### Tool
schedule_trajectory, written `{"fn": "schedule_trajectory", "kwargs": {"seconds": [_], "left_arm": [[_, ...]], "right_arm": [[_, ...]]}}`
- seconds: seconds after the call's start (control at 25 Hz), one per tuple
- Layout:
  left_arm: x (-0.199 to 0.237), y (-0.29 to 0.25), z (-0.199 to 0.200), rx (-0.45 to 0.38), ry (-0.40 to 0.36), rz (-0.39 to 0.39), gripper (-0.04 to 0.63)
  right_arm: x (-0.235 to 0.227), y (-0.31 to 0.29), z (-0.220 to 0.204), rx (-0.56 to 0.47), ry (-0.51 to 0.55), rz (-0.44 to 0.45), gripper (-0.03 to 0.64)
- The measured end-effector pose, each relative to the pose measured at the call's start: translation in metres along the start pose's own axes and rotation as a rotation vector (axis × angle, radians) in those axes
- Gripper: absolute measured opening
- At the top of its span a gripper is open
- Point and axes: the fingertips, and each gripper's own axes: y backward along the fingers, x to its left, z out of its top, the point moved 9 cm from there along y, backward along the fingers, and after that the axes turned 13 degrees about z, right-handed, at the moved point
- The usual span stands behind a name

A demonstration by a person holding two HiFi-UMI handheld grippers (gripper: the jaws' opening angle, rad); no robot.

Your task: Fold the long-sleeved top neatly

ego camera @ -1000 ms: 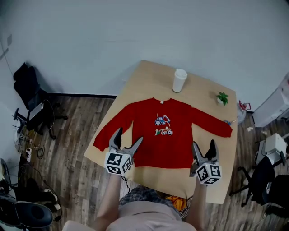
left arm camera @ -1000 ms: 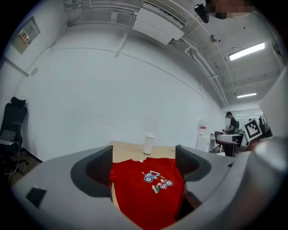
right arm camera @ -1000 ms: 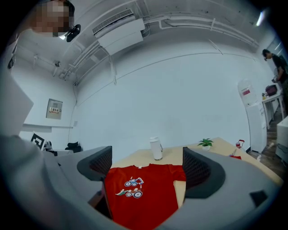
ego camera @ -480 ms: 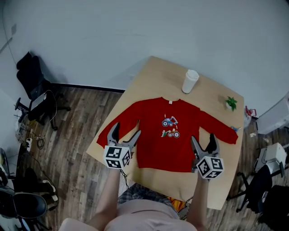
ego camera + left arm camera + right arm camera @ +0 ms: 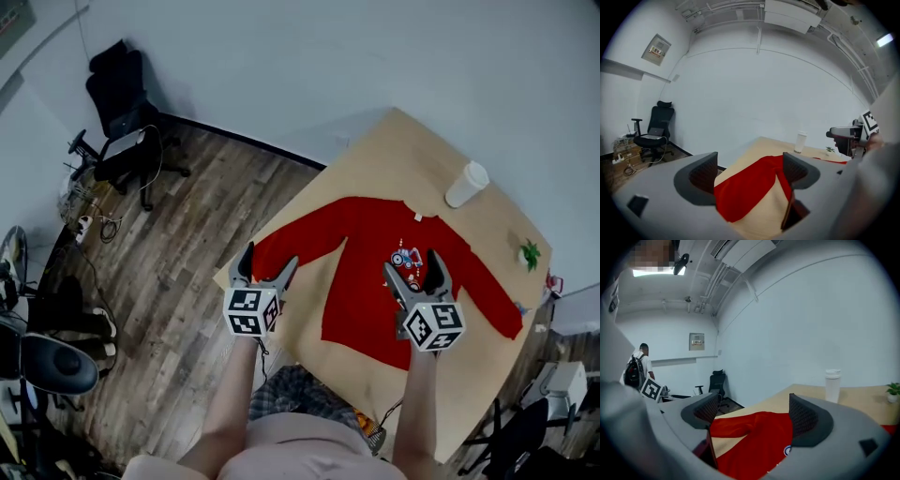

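A red long-sleeved top with a small vehicle print lies flat and spread on the light wooden table, sleeves out to both sides. My left gripper hangs open above the left sleeve's cuff, holding nothing. My right gripper is open over the middle of the top, near the print. In the left gripper view the red sleeve shows between the jaws, and in the right gripper view the top's body lies below the open jaws.
A white lidded cup stands behind the collar. A small green plant sits at the table's right side. A black office chair stands on the wooden floor to the far left. A person with a backpack stands far off.
The head view swung left and the table now sits to the right. Both grippers rose toward the top: the left over the left cuff, the right over the chest print.
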Motion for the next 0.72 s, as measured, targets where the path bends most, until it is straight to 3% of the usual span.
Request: {"fn": "schedule_trajectory", "kwargs": {"seconds": [0.28, 0.52, 0.72], "left_arm": [[0.046, 0.0, -0.036, 0.12, 0.072, 0.166, 0.417], [0.066, -0.011, -0.067, 0.219, 0.135, 0.263, 0.416], [0.08, -0.026, -0.083, 0.286, 0.167, 0.333, 0.339]], "right_arm": [[0.034, -0.097, -0.015, 0.125, 0.069, 0.208, 0.46], [0.059, -0.16, -0.049, 0.219, 0.063, 0.322, 0.459], [0.071, -0.193, -0.079, 0.295, 0.047, 0.37, 0.457]]}}
